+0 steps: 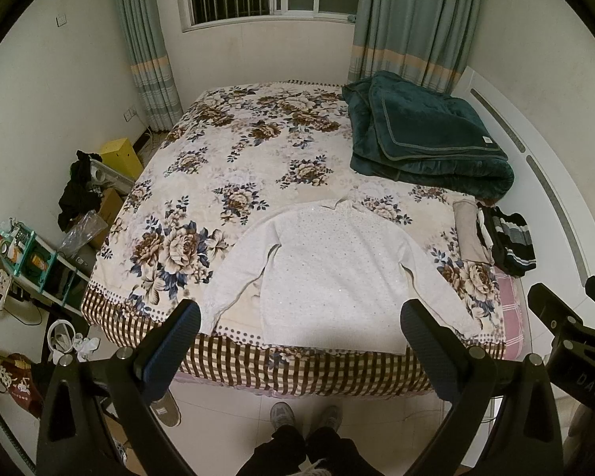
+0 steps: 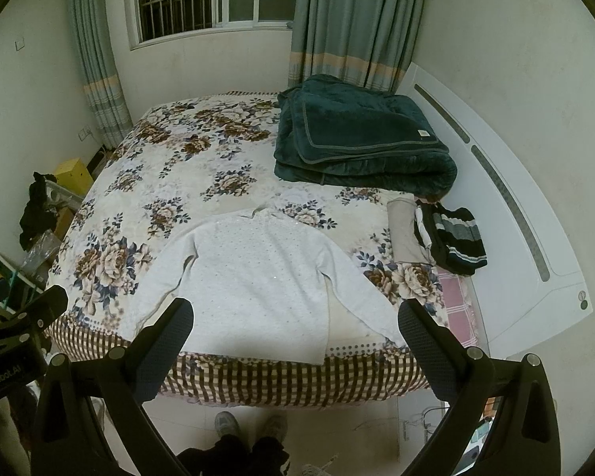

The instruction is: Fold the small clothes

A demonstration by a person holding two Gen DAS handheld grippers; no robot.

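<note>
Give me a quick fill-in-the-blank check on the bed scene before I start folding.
1. The white sweater lies spread flat with its hem toward the ____ edge of the bed.
2. The folded blanket by the headboard is dark ____.
3. Both the left gripper and the right gripper are ____ and hold nothing.
4. The black garment beside the sweater has ____ stripes.

Missing words: near; green; open; grey and white

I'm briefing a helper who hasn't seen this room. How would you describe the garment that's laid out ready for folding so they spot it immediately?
Start at the bed with the floral bedspread. At its near edge, by the checked border, lies the white sweater, spread flat with both sleeves angled out. Unlike the folded dark green blanket behind it and the striped dark garment bundled to its right, it is pale and fully unfolded.
</note>
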